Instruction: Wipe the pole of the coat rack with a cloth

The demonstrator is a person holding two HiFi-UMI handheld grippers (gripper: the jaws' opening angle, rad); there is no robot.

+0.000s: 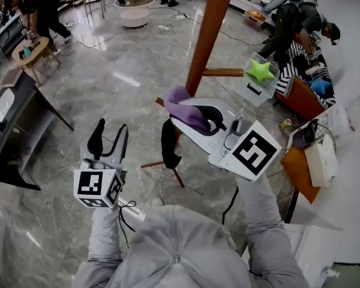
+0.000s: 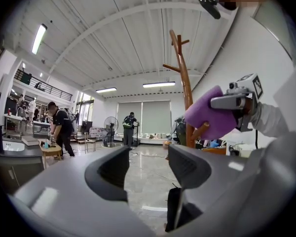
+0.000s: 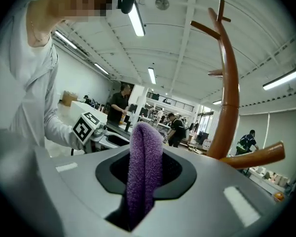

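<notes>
The coat rack's brown wooden pole (image 1: 209, 32) rises from the floor ahead of me and leans toward the top of the head view. My right gripper (image 1: 180, 122) is shut on a purple cloth (image 1: 185, 108), which it holds close beside the pole's lower part; I cannot tell if they touch. In the right gripper view the folded cloth (image 3: 144, 167) is pinched between the jaws, with the pole (image 3: 230, 98) just to its right. My left gripper (image 1: 108, 138) hangs open and empty to the left, away from the pole. From there the cloth (image 2: 207, 115) overlaps the pole (image 2: 186, 90).
A short peg (image 1: 223, 72) sticks out of the pole to the right. A clear box with a green star toy (image 1: 261, 71) and an orange table (image 1: 300, 167) stand at the right. A dark desk (image 1: 12, 119) is at the left. Several people work at the back.
</notes>
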